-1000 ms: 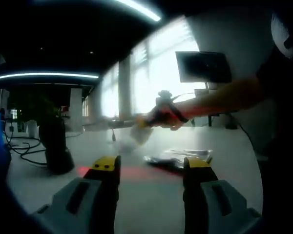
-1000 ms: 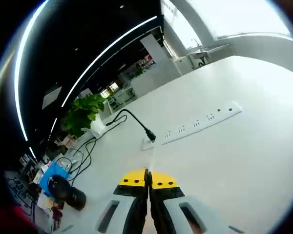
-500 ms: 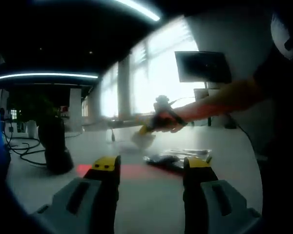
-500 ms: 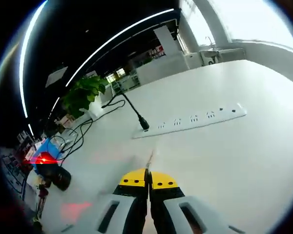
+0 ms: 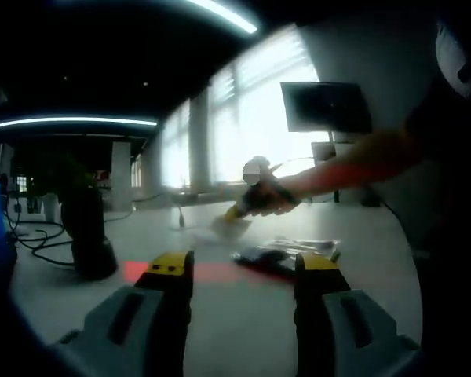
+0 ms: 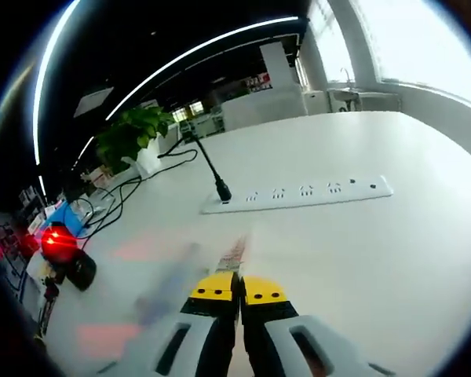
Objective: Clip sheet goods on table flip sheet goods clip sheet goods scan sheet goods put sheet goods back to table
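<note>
The right gripper (image 6: 238, 292), fingers pinching the thin sheet goods (image 6: 233, 255), has swung toward the glowing scanner (image 6: 60, 245); scanning looks underway. Left gripper (image 5: 242, 271) fingers stand wide.

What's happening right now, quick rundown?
Left gripper open, low over the table. Right gripper shut on a thin sheet, edge-on, held toward the scanner, which glows red. Nothing in the way.

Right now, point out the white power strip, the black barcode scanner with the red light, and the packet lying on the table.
White power strip (image 6: 298, 194), right gripper view, its middle sockets.
Black barcode scanner (image 6: 65, 255), right gripper view, its body under the red light.
Dark plastic-wrapped packet (image 5: 279, 254), left gripper view, its top face.
</note>
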